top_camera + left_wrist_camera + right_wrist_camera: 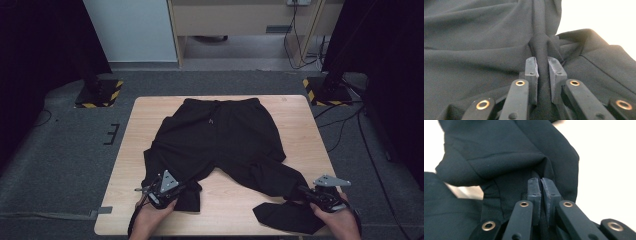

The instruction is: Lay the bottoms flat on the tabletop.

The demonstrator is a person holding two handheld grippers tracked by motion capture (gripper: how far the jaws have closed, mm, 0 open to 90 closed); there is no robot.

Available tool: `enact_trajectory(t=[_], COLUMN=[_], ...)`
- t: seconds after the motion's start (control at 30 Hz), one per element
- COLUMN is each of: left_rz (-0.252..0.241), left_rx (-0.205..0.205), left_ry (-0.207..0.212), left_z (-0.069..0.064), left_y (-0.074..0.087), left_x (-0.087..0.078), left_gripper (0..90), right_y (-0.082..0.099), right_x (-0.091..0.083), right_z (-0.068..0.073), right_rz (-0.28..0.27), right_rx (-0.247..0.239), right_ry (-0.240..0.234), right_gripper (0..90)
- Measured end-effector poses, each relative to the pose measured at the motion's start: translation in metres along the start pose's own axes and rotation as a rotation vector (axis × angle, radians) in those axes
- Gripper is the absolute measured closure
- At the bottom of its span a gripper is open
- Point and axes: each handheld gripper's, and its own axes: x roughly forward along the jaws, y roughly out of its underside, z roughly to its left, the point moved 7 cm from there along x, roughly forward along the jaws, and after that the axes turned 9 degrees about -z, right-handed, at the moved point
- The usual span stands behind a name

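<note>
High view: fixed above the near edge, facing forward and down, far enough to take in the whole wooden table (pixel 300 107) and floor beyond. Left gripper view: mounted on the left gripper (pixel 543 75), looking along its jaws, very close to the black trousers (pixel 474 45). Right gripper view: same arrangement on the right gripper (pixel 541 192). Shared by all three: trouser fabric.

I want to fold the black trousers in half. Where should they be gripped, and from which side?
Grip the trousers at both leg ends, coming from the near table edge: the legs point that way. The left gripper and right gripper already pinch the fabric there.
</note>
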Motion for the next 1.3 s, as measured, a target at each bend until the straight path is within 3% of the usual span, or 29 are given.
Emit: enact_trajectory(t=[0.27,0.43,0.53,0.6,0.7,0.73,0.8,0.83,0.9,0.93,1.0,1.03,1.17,1.2,1.3], left_rz=[0.0,0.0,0.0,0.004,0.006,0.006,0.006,0.006,0.007,0.008,0.009,0.009,0.011,0.01,0.003], left_rx=[0.005,0.006,0.006,0.008,0.013,0.015,0.014,0.013,0.014,0.013,0.015,0.015,0.019,0.018,0.011], left_ry=[0.0,0.002,0.004,0.005,0.004,0.003,0.004,0.005,0.006,0.008,0.008,0.008,0.008,0.009,0.01], left_z=[-0.001,-0.001,-0.002,-0.002,-0.002,-0.003,-0.003,-0.003,-0.003,-0.003,-0.004,-0.004,-0.004,-0.004,-0.004], left_y=[-0.001,-0.001,0.0,0.0,0.0,0.0,0.0,0.0,0.001,0.001,0.001,0.001,0.001,0.001,0.0], left_x=[0.001,0.001,0.002,0.003,0.003,0.003,0.004,0.004,0.004,0.004,0.004,0.004,0.004,0.004,0.003], left_gripper=[79.5,79.5,79.5,79.4,79.4,79.3,79.4,79.4,79.4,79.3,79.1,79.1,79.2,79.4,79.9], right_y=[-0.006,0.006,0.009,0.009,-0.007,-0.022,-0.028,-0.045,-0.05,-0.057,-0.064,-0.064,-0.063,-0.062,-0.058], right_x=[-0.029,-0.035,-0.036,-0.037,-0.037,-0.033,-0.03,-0.017,-0.011,0.0,0.028,0.028,0.057,0.062,0.066], right_z=[0.023,0.039,0.039,0.036,0.033,0.032,0.032,0.029,0.028,0.025,0.017,0.017,0.011,0.012,0.015], right_rz=[-0.036,0.001,0.005,-0.006,-0.058,-0.088,-0.094,-0.118,-0.115,-0.122,-0.099,-0.099,-0.059,-0.051,-0.029], right_rx=[-0.012,-0.042,-0.034,-0.016,-0.01,-0.017,-0.026,-0.037,-0.035,-0.052,-0.032,-0.032,-0.025,-0.022,-0.048], right_ry=[-0.058,-0.092,-0.088,-0.088,-0.089,-0.093,-0.101,-0.095,-0.095,-0.084,-0.066,-0.066,-0.051,-0.05,-0.065], right_gripper=[86.8,86.7,86.4,82.2,68.4,63.4,60.7,57.4,57.1,57.0,56.6,56.6,53.8,55.3,76.6])
